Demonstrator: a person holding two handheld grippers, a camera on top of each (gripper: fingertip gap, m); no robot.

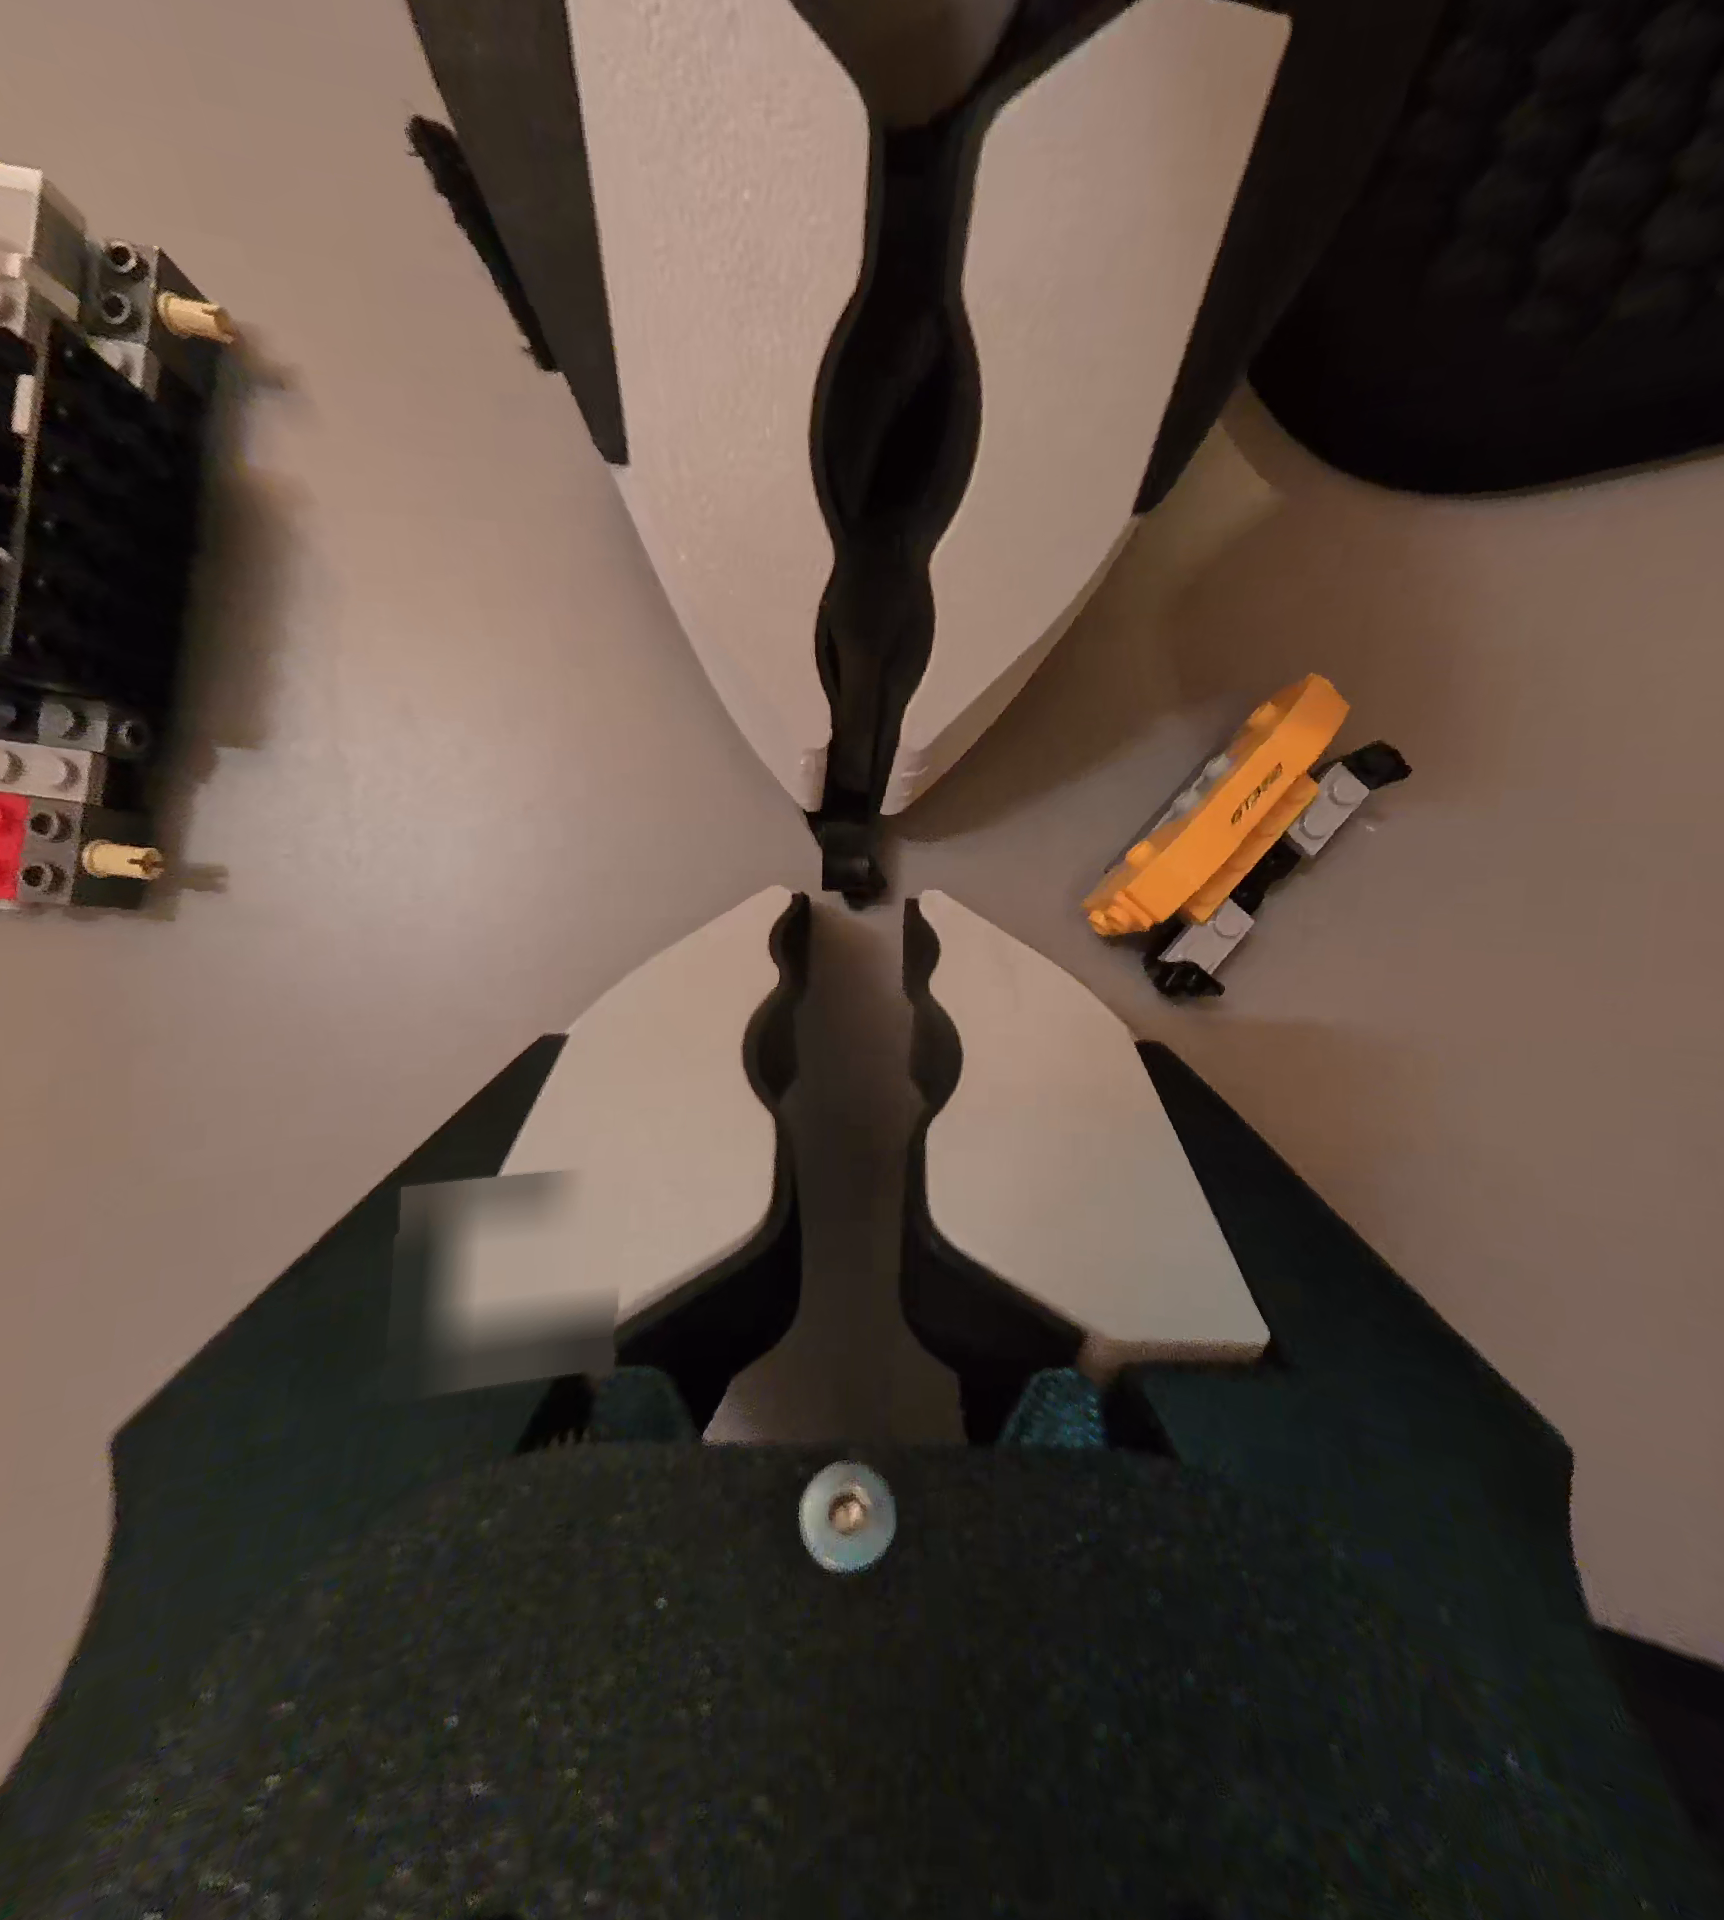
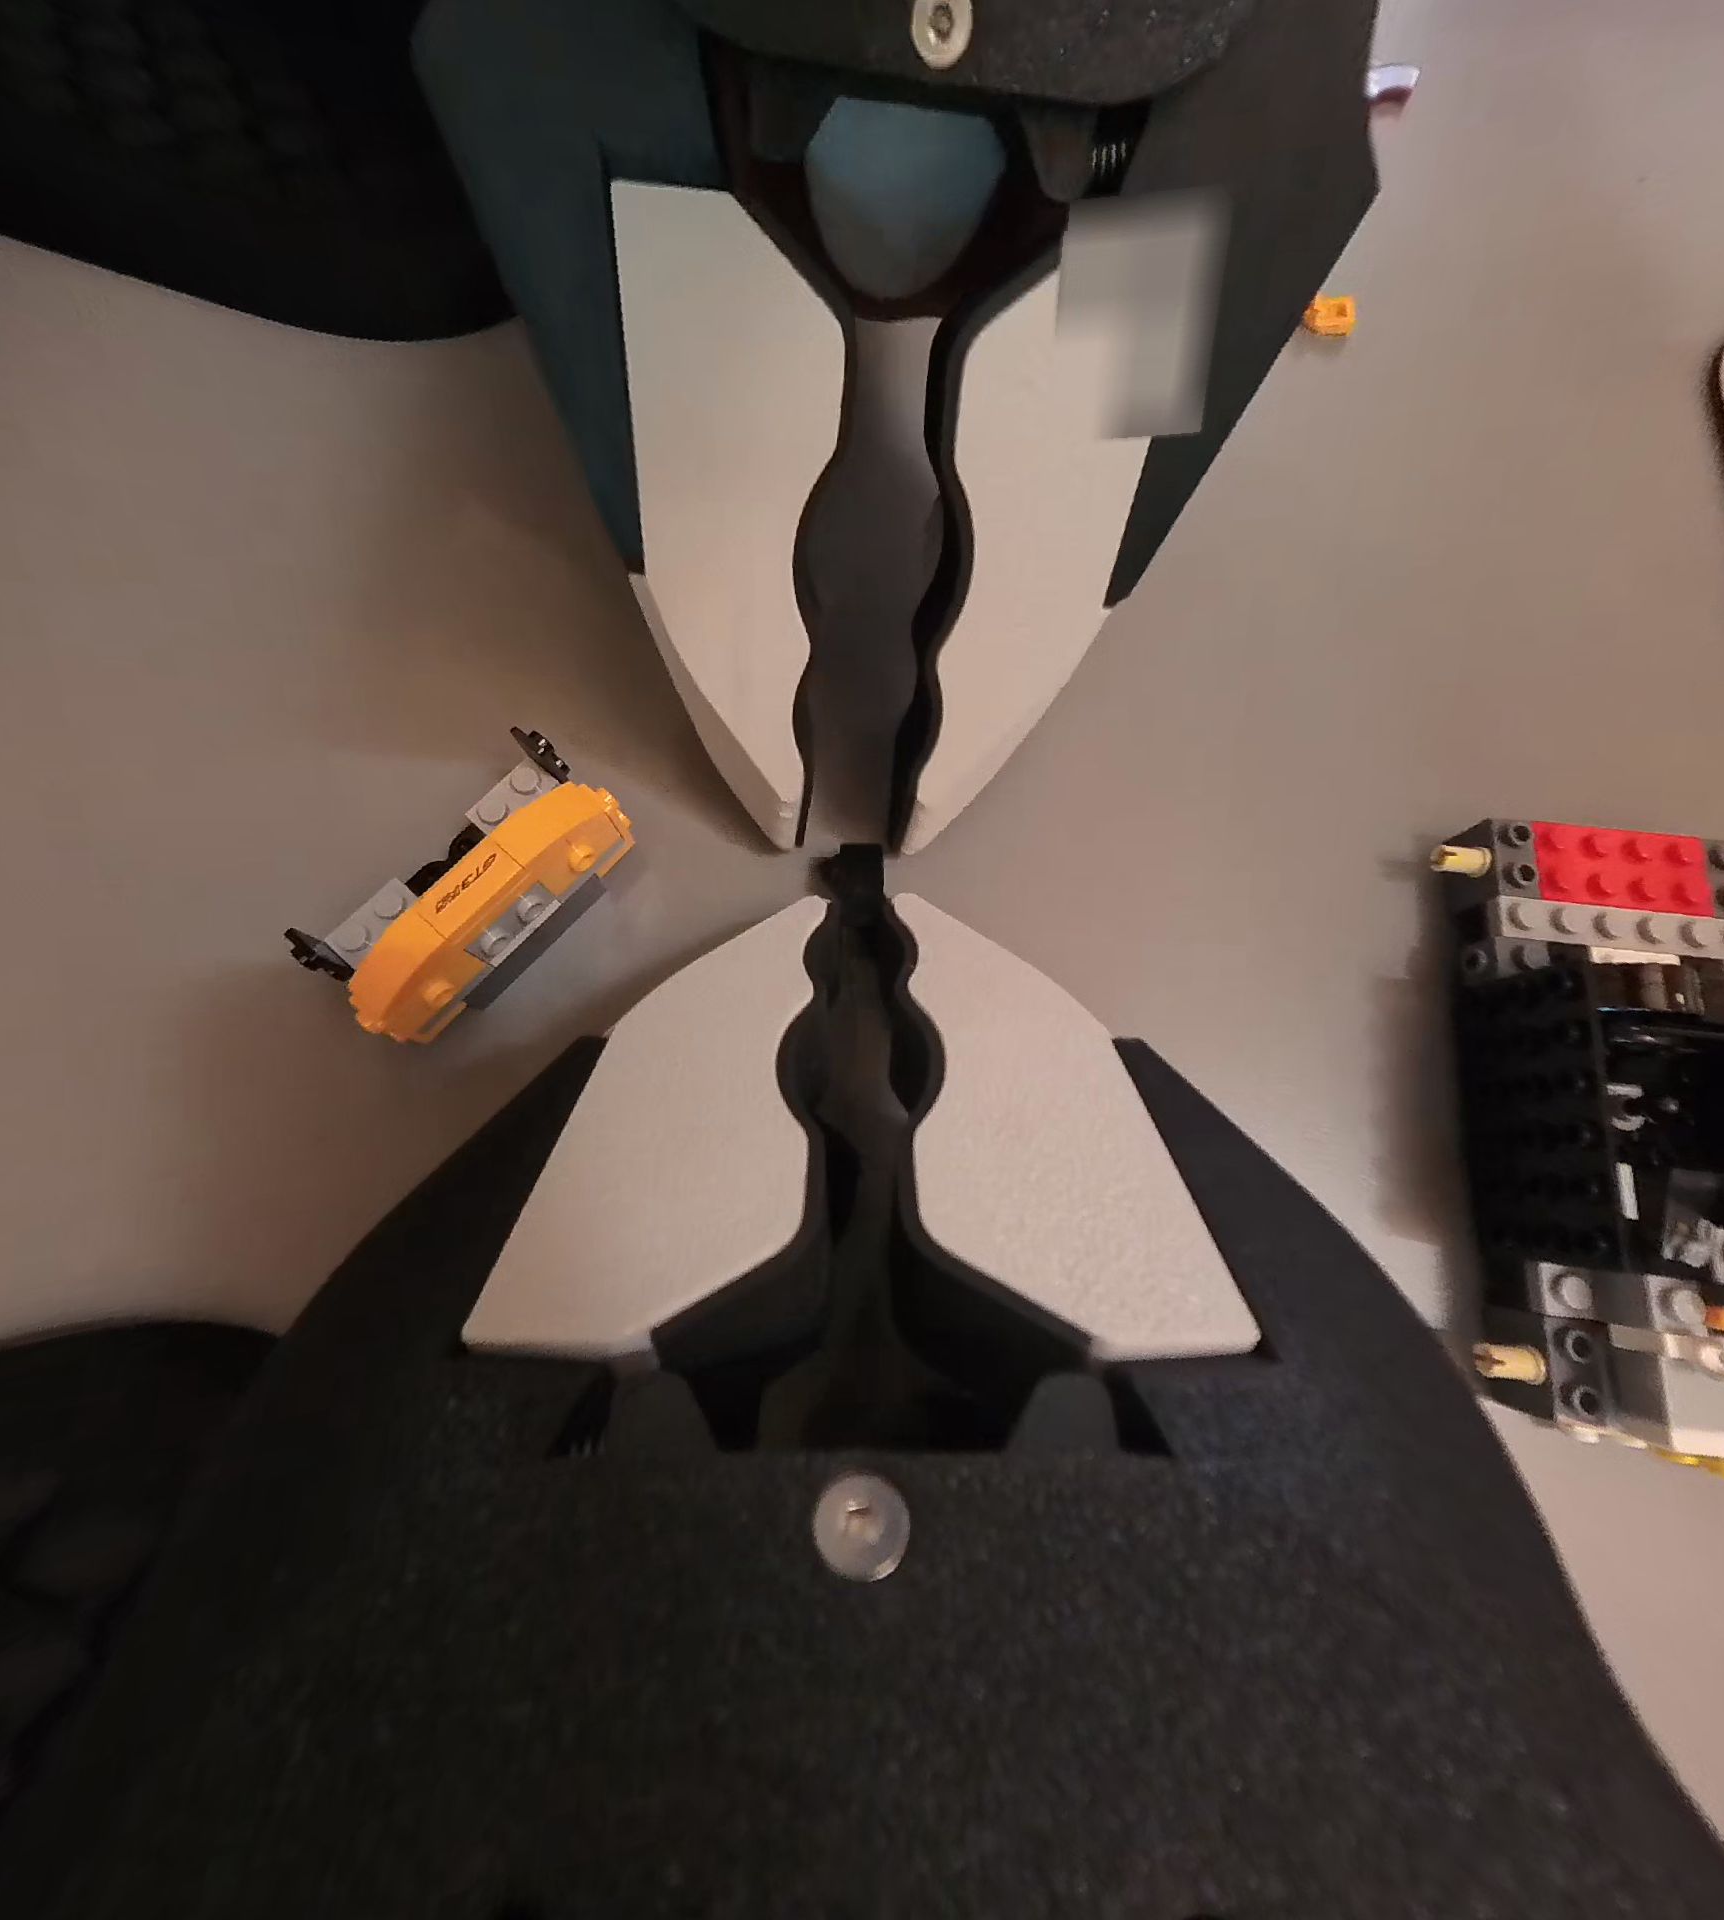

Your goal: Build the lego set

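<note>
The two grippers meet tip to tip over a smooth grey table (image 1: 422, 1039). The right gripper (image 2: 858, 899), with matte white fingers and wavy black pads, pinches a tiny black piece (image 2: 856, 871), perhaps a clip. The left gripper (image 1: 856, 909) stands slightly spread. A glossy orange curved sub-assembly (image 1: 1222, 821) lies nearby; the studded black chassis (image 2: 1606, 1122) sits well apart.

Both grippers: left gripper (image 1: 856, 904), right gripper (image 2: 858, 904). Grainy black bodies, pale grey fingers with wavy black inner pads, one silver screw (image 1: 845, 1515) each.
</note>
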